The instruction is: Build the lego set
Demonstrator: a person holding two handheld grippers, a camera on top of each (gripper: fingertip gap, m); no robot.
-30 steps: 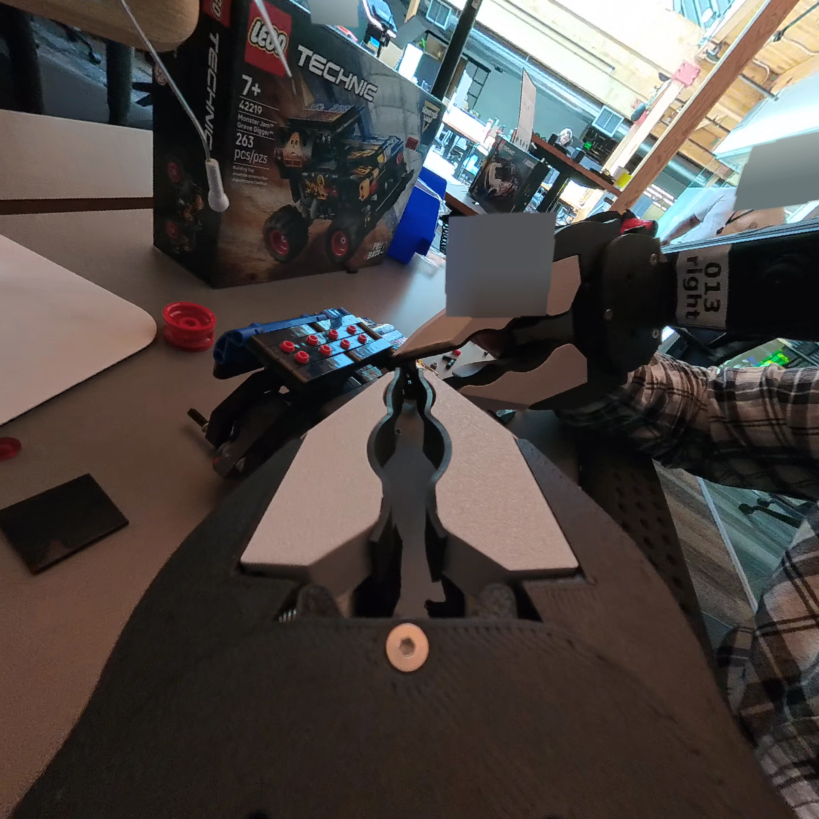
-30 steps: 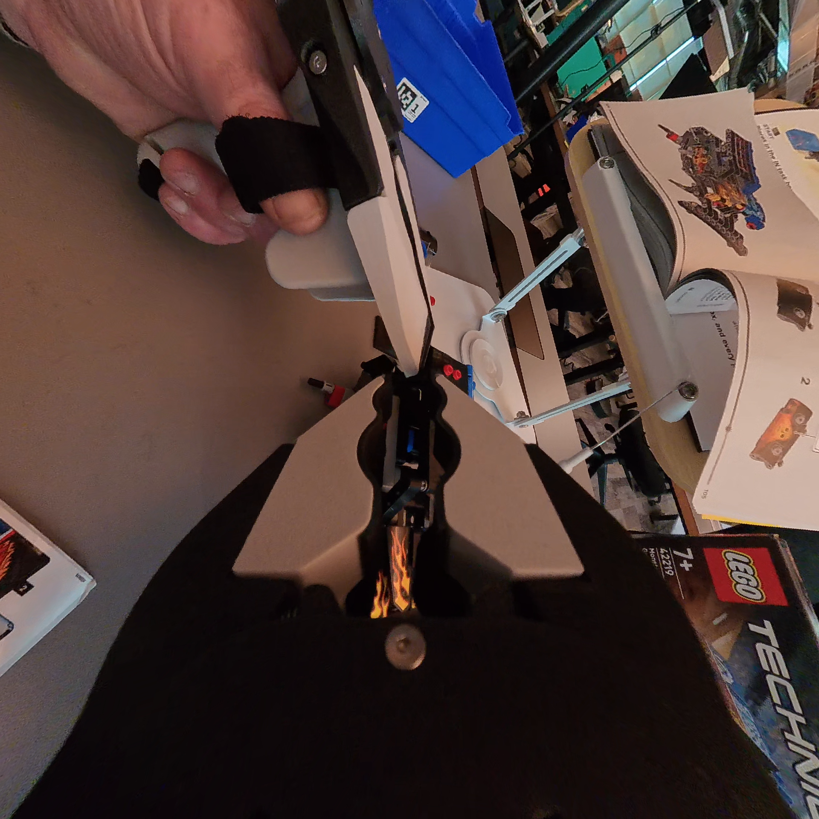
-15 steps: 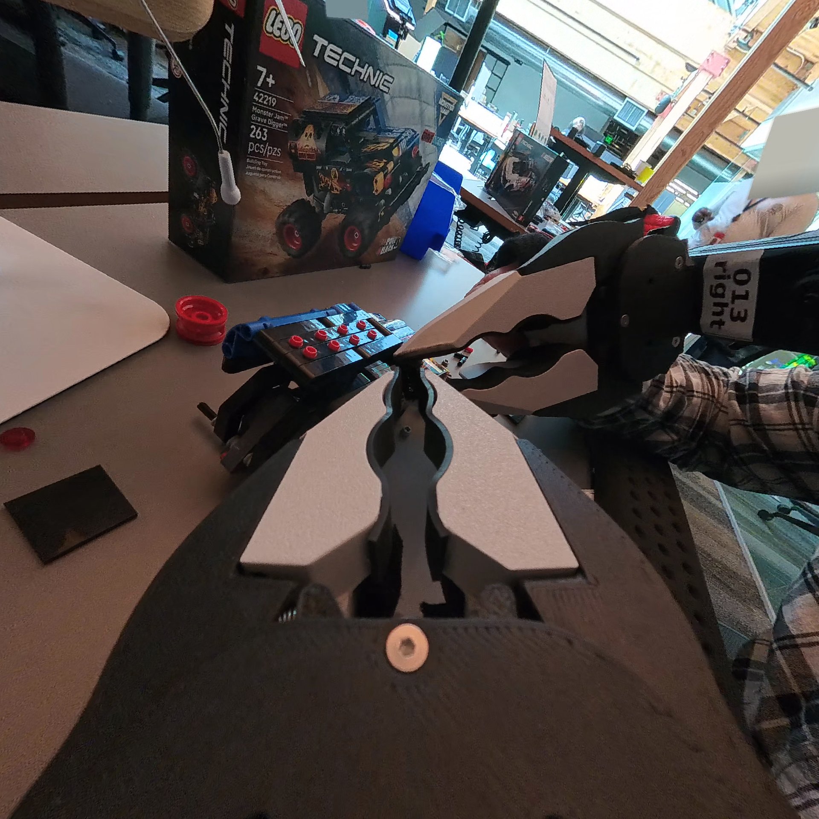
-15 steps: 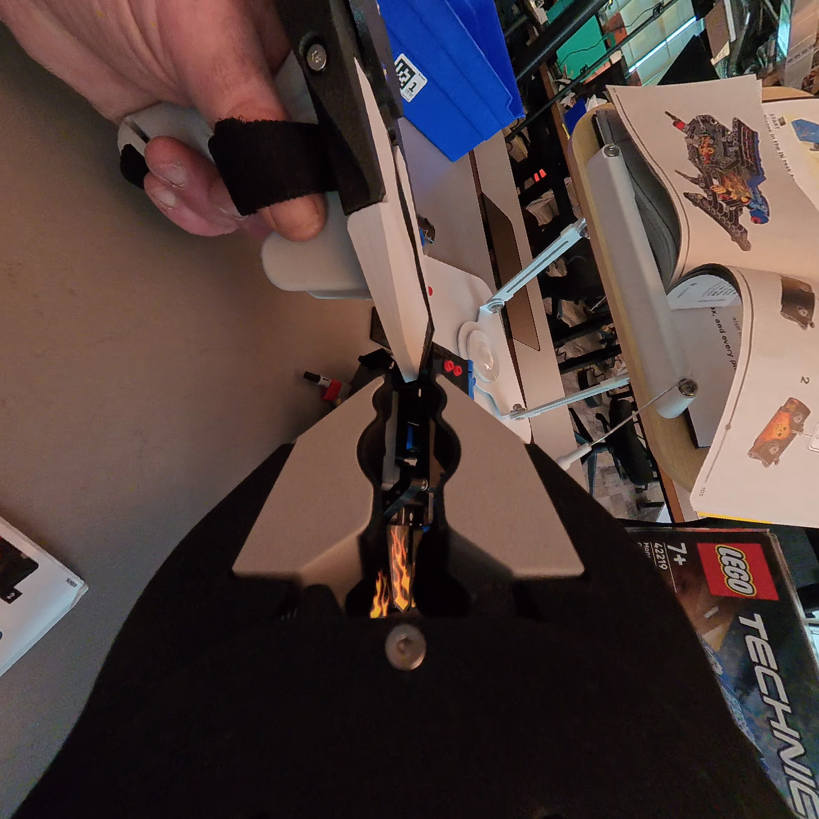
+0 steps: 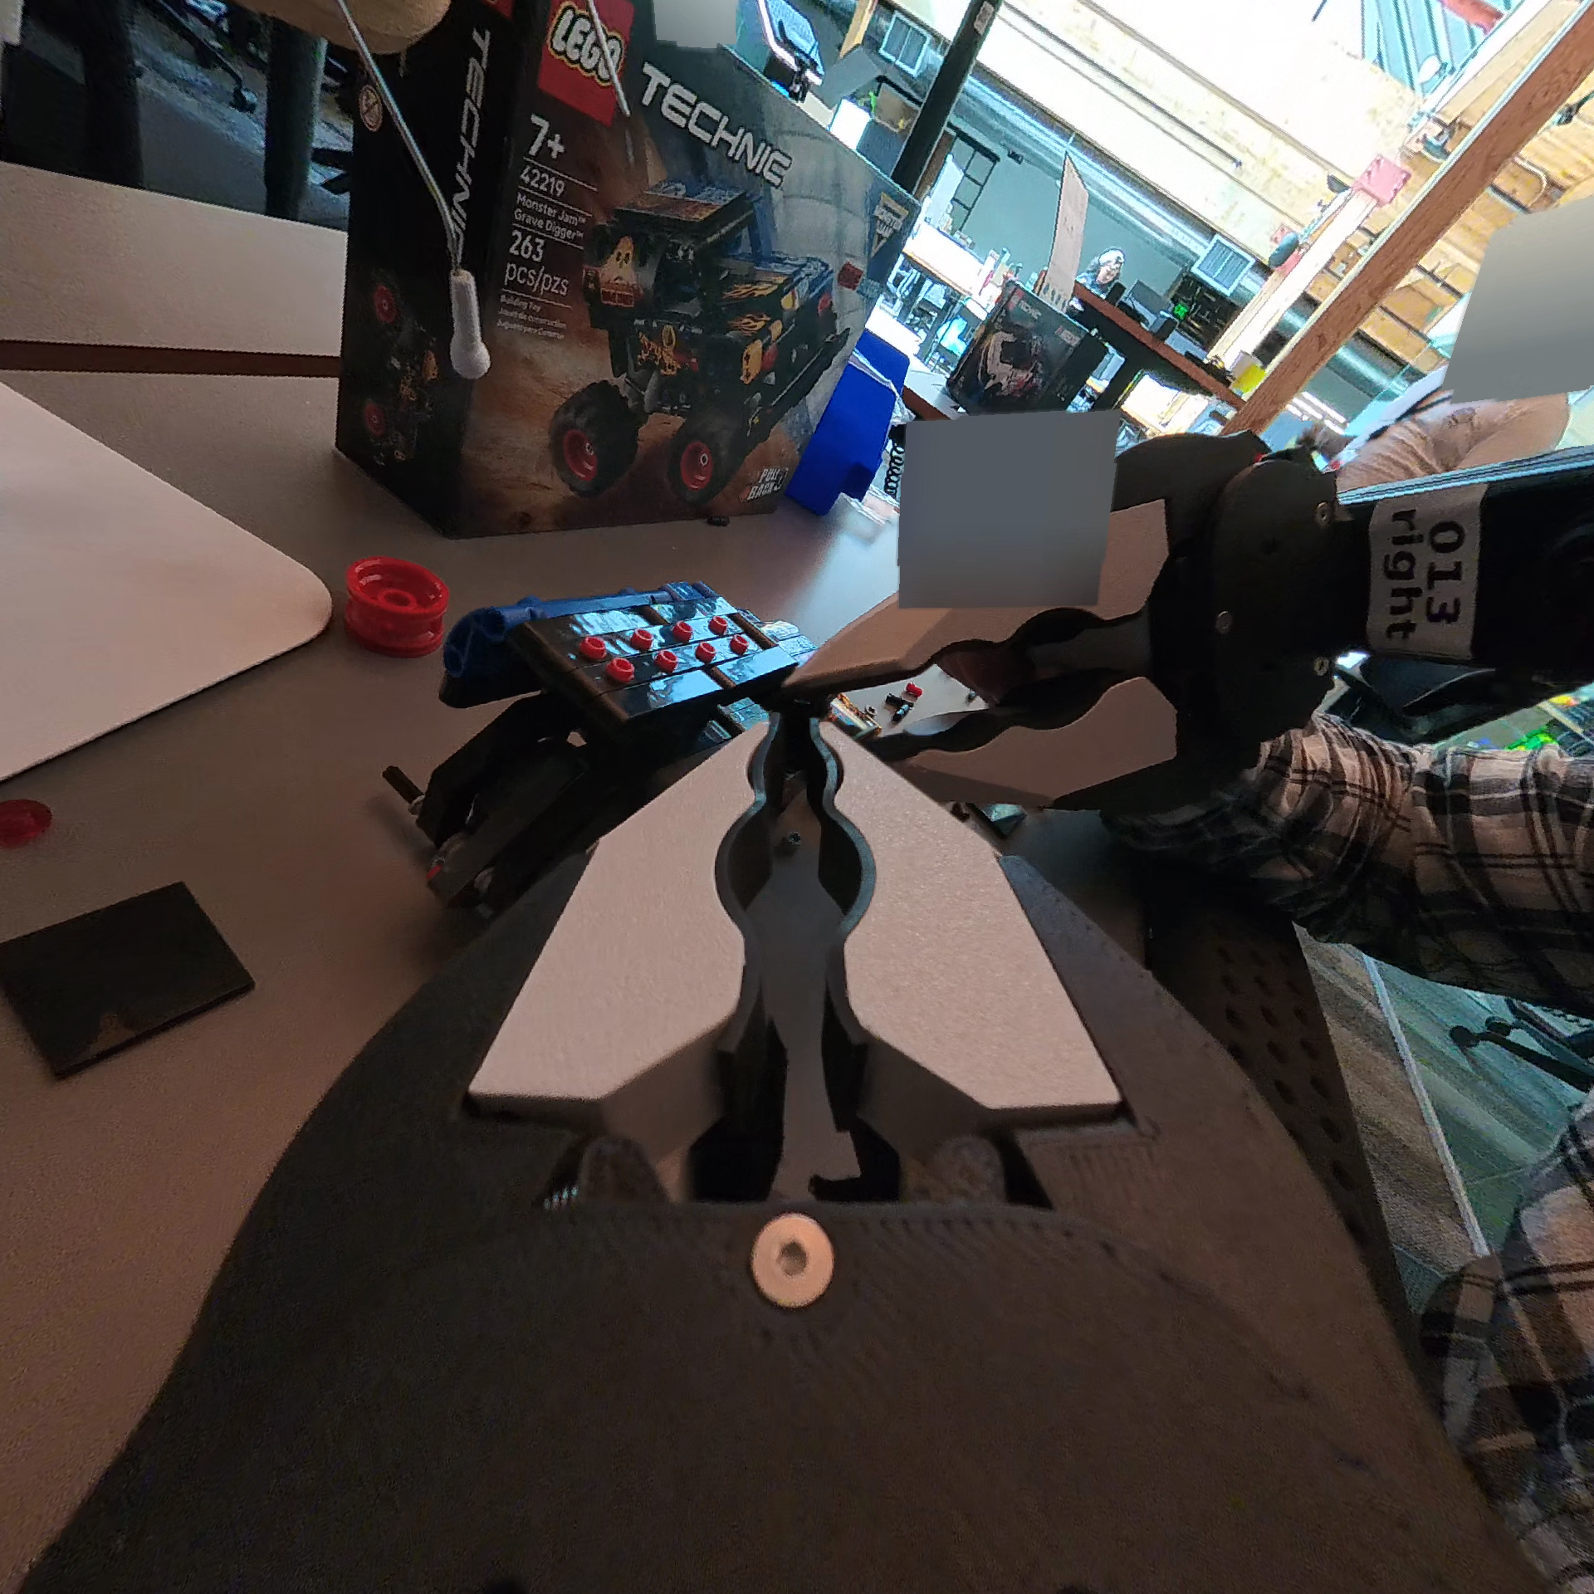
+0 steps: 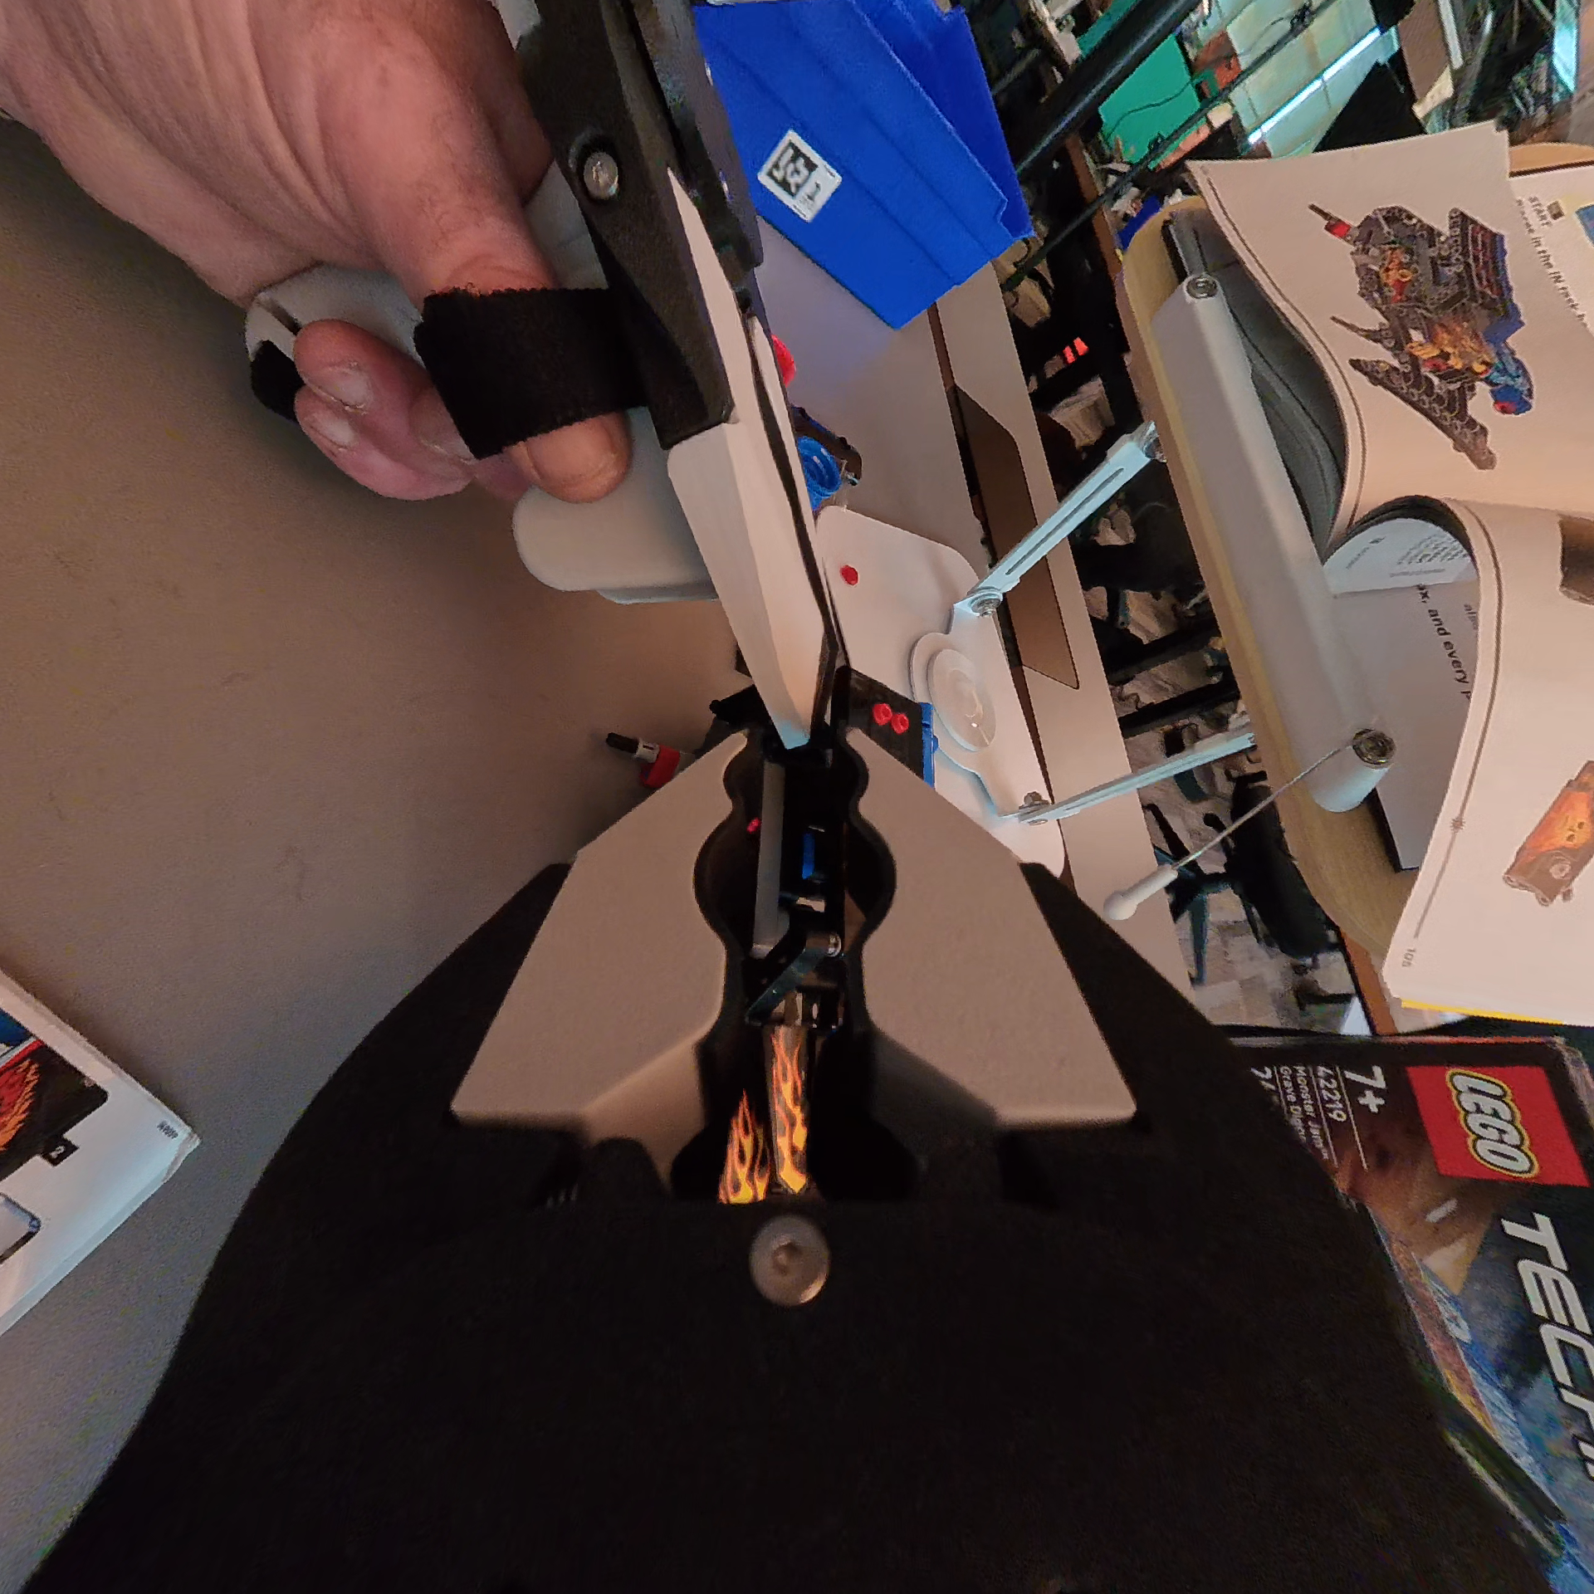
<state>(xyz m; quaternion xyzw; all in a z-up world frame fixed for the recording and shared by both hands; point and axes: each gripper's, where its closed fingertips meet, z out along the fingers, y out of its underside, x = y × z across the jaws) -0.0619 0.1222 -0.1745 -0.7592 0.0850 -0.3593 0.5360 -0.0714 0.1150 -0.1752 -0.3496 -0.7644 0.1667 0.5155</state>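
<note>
The partly built Lego model (image 5: pixel 638 664), black with red studs and a blue part, rests tilted on the grey table (image 5: pixel 216 776). My right gripper (image 6: pixel 806 759) is shut on the model's end; a flame-stickered panel (image 6: pixel 776 1121) and black beams show between its fingers. It also shows in the left wrist view (image 5: pixel 828 690), coming in from the right. My left gripper (image 5: pixel 793 724) is shut, its tips touching the model's near corner right beside the right gripper's tips. I cannot see whether a small part is pinched there. In the right wrist view a hand holds the left gripper (image 6: pixel 802 733).
The Lego box (image 5: pixel 604 285) stands behind the model. A red wheel hub (image 5: pixel 397 604), a white pad (image 5: pixel 129 586), a black flat card (image 5: pixel 121 975) and a small red round piece (image 5: pixel 21 819) lie to the left. An open instruction booklet (image 6: pixel 1466 517) stands on a holder beside a blue bin (image 6: pixel 862 147). Both grippers' tips are close together, under 4 cm apart.
Both grippers stay shut at the same spot on the model. The views have shifted only slightly; the left gripper's hand sits a little higher in the right wrist view.
</note>
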